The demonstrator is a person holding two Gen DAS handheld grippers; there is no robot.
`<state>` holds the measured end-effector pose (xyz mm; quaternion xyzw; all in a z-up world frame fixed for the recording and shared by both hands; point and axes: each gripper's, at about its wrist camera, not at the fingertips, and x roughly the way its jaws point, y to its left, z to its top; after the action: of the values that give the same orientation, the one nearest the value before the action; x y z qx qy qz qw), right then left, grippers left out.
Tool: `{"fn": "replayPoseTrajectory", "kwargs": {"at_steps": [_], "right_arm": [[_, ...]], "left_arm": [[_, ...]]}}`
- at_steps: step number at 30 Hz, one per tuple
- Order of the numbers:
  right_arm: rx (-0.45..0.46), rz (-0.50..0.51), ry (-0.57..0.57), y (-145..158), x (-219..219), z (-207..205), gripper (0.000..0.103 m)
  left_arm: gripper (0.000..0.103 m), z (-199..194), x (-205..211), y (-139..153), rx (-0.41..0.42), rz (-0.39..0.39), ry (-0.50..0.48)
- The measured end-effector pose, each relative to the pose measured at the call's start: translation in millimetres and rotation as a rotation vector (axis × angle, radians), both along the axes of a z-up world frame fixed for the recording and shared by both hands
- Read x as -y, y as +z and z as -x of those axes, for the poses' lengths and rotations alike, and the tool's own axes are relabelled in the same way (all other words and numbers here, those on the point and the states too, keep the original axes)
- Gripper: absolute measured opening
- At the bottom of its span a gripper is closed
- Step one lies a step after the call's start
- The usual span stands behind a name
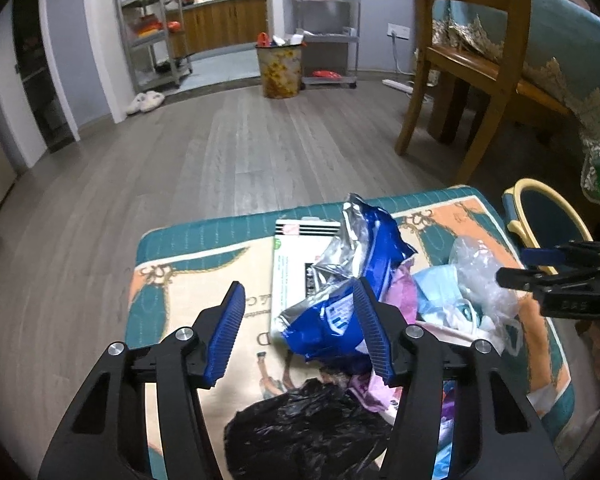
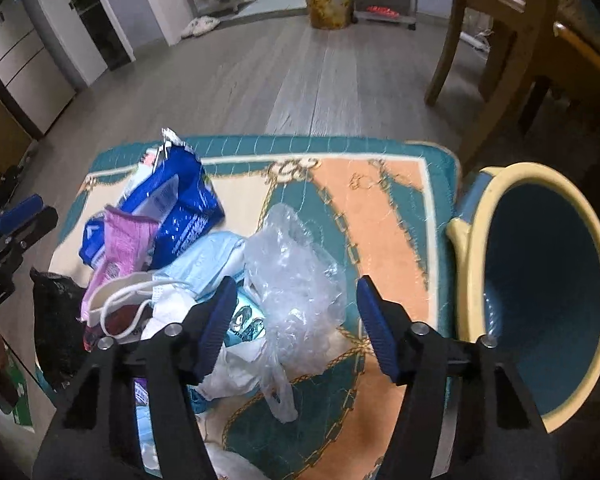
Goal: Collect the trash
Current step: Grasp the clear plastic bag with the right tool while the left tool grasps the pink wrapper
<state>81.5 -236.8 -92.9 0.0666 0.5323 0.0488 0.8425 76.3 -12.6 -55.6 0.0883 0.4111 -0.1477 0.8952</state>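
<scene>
A pile of trash lies on a patterned mat: a blue foil wrapper, a pink wrapper, a clear plastic bag, a light blue face mask, a black plastic bag and a white box. My left gripper is open above the blue wrapper. My right gripper is open over the clear bag. A blue bin with a yellow rim stands right of the mat.
A wooden chair and a table with a teal cloth stand at the right. A full patterned waste bin stands across the wood floor near metal shelves. White slippers lie by the wall.
</scene>
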Motion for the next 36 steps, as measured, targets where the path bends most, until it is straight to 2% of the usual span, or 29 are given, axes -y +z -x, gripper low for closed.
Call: {"fn": "replayPoseTrajectory", "kwargs": {"at_steps": [5,7,10,14,17,20,22,24,27,30,36], "right_arm": [[-0.066,-0.014,0.026,-14.9,-5.8,-1.5,0.034],[-0.070,-0.020,0.023,-15.3,-5.3,0.0,0.019],[-0.072,-0.037,0.010,-14.0,-0.2,1.6,0.011],[-0.063,-0.052,0.003,-7.4,3.4,3.9,0.010],[-0.052,-0.051,0.005,-3.8,3.8,4.4,0.009],[-0.046,-0.056,-0.002,-1.5,5.8,4.9,0.008],[-0.045,-0.057,-0.002,-0.4,6.6,5.6,0.008],[-0.045,-0.063,-0.005,2.1,8.2,7.5,0.008],[-0.028,-0.056,0.006,8.8,9.0,11.1,0.007],[-0.004,-0.050,-0.001,19.0,13.3,15.8,0.007],[0.054,-0.047,-0.021,41.0,23.4,27.7,0.007]], "left_arm": [[0.058,-6.1,6.0,-5.3,-0.023,0.013,-0.018],[0.058,-11.4,8.2,-8.6,-0.034,0.023,-0.021],[0.049,-14.3,14.3,-13.3,-0.053,0.025,-0.035],[0.043,-7.1,33.9,-11.0,-0.024,0.013,-0.101],[0.039,-1.0,46.9,-12.6,-0.037,0.030,-0.141],[0.038,1.6,58.5,-16.3,-0.046,0.015,-0.179],[0.034,-0.7,62.4,-20.0,-0.060,0.007,-0.187],[0.020,-3.5,64.8,-23.7,-0.078,0.009,-0.189],[0.006,-3.3,67.1,-24.9,-0.088,0.001,-0.203],[0.001,-2.1,66.4,-18.8,-0.082,0.022,-0.211],[0.001,9.2,63.8,5.0,-0.026,0.053,-0.234]]}}
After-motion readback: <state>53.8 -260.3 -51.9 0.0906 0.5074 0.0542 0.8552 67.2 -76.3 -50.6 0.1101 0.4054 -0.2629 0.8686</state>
